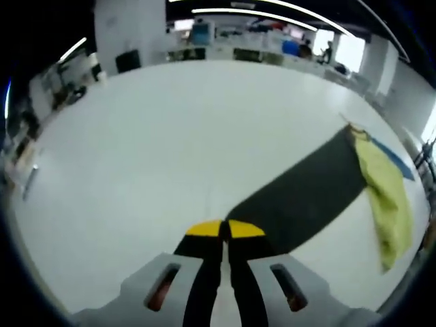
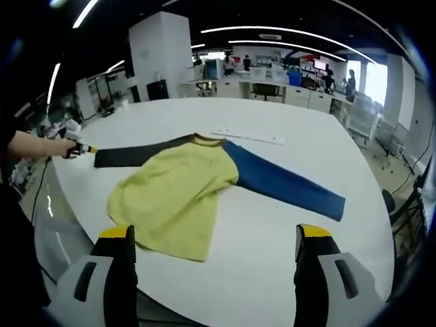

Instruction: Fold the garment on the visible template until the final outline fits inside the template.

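- Garment (image 2: 184, 194): a long-sleeved shirt with a yellow body, one black sleeve (image 2: 139, 153) and one blue sleeve (image 2: 286, 182), is lying spread on the white desk (image 2: 286, 259); its lower hem is sitting near the desk's front edge in the right gripper view.
- Left tongs (image 1: 225, 230): the yellow-tipped jaws are pressing together at the cuff end of the black sleeve (image 1: 306, 191); they appear to be clamping the cuff, though the cloth between the tips is hidden. The right gripper view is showing the same tongs (image 2: 80, 148) at that cuff, in a person's hand (image 2: 63, 147).
- Right tongs (image 2: 216, 235): the jaws are standing wide apart, holding nothing, and hovering short of the hem.
- Template: no outline is showing on the desk in either view, so the target area cannot be told; a pale strip (image 2: 248, 136) is lying beyond the collar.
- Risk, judged: if the left tongs are carrying the sleeve across while the body is lying unpinned, the whole shirt may be sliding with it, skewing the fold.
- Risk, judged: the cuff may be slipping out if only its very edge is being gripped.
- Risk, judged: the hem is lying close enough to the front edge that a pull toward the person may be dragging cloth over it.
- Open room: bare desk is extending widely beyond the collar and to the far side of the blue sleeve; the black cuff is resting near the desk's left rim, leaving little margin there.
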